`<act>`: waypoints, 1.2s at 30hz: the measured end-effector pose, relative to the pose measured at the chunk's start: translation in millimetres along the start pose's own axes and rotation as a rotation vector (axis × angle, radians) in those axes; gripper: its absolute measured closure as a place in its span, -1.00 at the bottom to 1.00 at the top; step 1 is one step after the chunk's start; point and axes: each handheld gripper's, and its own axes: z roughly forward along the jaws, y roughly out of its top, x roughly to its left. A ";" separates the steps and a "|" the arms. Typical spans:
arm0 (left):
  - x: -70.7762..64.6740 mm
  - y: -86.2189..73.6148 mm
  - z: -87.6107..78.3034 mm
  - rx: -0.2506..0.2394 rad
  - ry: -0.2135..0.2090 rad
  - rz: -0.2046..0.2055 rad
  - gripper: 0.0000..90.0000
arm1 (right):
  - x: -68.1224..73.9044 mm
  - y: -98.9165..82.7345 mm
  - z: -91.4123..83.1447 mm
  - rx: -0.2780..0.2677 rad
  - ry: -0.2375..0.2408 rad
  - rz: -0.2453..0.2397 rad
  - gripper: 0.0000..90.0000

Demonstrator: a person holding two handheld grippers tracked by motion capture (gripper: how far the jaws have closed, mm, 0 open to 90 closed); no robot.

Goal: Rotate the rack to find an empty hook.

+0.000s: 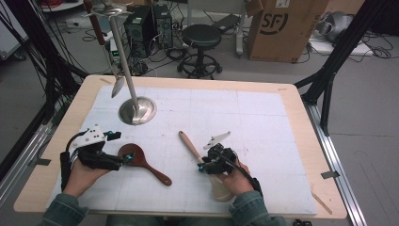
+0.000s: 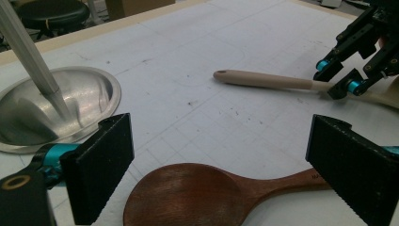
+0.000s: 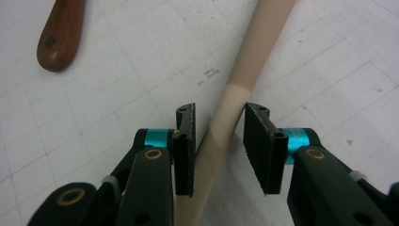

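A person's right gripper (image 3: 218, 136) straddles the neck of a pale beige spatula (image 1: 190, 147) lying flat on the white gridded mat of the counter (image 1: 291, 96), near the middle of its near half. The jaws stand narrowly apart on either side of the handle, where the darker wooden-looking shaft meets the lighter, probably silicone, lower part; a sliver of gap shows on each side, so the pads are not yet pressing. The tool's long axis runs diagonally: its rounded handle end (image 2: 225, 75) points toward the far-left corner of the counter, and the broad blade end (image 1: 221, 188) lies toward the near edge, under the person's right hand (image 1: 237, 181).

By its look the spatula should be light, stiff in the handle and somewhat flexible at the blade. The smooth round shaft could roll or slip between flat pads, so the neck, close to the balance point, seems a sound place to grip, squarely across the axis.

To the left, the left gripper (image 2: 216, 169) hangs wide open, holding nothing, its jaws on either side of a dark brown wooden spoon (image 1: 141, 160). The spoon lies flat nearer the counter's left edge, bowl toward the left gripper, handle slanting toward the near edge and the spatula. It looks rigid, light and easy to pinch at the handle.

A steel utensil stand (image 1: 136, 110) rises from its round base toward the far-left corner.
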 end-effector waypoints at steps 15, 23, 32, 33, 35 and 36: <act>-1.2 -0.1 1.3 0.002 -0.005 0.004 -0.80 | -4.7 2.4 3.4 0.019 0.069 -0.001 0.43; -1.2 -0.2 2.2 0.004 -0.008 0.003 -0.80 | -7.8 4.0 0.1 -0.004 0.082 -0.004 0.49; -4.9 0.9 5.1 0.004 -0.025 0.008 -0.80 | -2.1 9.1 -9.8 -0.070 0.095 -0.068 0.57; -5.4 1.1 5.4 0.006 -0.025 0.009 -0.80 | -1.0 9.9 -10.4 -0.070 0.093 -0.075 0.58; -6.5 1.3 6.2 0.007 -0.028 0.011 -0.80 | 1.2 11.8 -11.1 -0.074 0.090 -0.088 0.59; -6.8 1.4 6.6 0.006 -0.031 0.012 -0.80 | 1.9 12.3 -11.3 -0.076 0.090 -0.098 0.60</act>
